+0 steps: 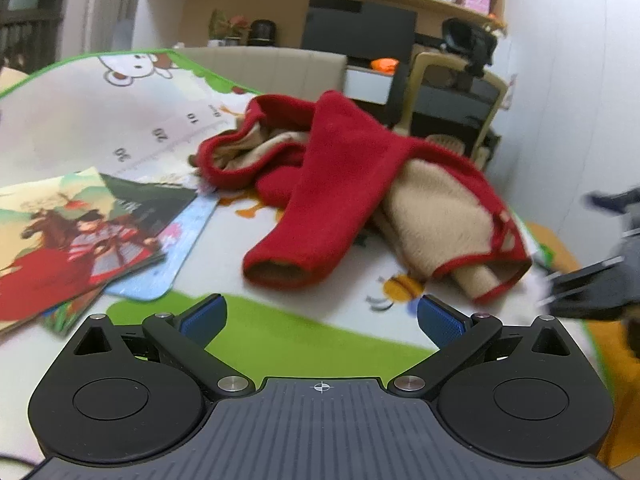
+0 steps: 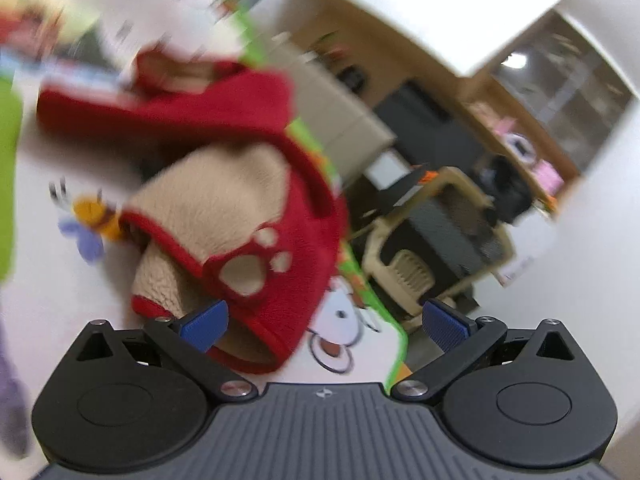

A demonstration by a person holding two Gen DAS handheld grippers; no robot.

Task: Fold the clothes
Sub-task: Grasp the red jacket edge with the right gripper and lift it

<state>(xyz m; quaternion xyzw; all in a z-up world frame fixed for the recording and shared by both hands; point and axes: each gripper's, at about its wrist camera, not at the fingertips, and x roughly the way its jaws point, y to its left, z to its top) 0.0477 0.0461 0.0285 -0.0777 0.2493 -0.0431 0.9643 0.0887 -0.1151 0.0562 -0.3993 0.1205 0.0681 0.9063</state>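
A small red fleece garment [image 1: 344, 168] with beige lining lies crumpled on a cartoon play mat [image 1: 288, 332]. One red sleeve points toward my left gripper [image 1: 320, 318], which stands open a short way in front of it, nothing between its blue pads [image 1: 204, 316]. In the right wrist view the same garment [image 2: 248, 184] shows a paw-print patch at its hem. My right gripper [image 2: 324, 322] is open just at that hem, and its left pad [image 2: 206, 322] overlaps the red edge. The right gripper also appears blurred at the mat's right edge [image 1: 592, 284].
Picture books [image 1: 80, 236] lie on the mat to the left of the garment. The mat's green border [image 2: 360, 280] runs near the garment's right side. Beyond it stand a beige chair [image 1: 452, 104], a dark cabinet [image 1: 360, 28] and shelves.
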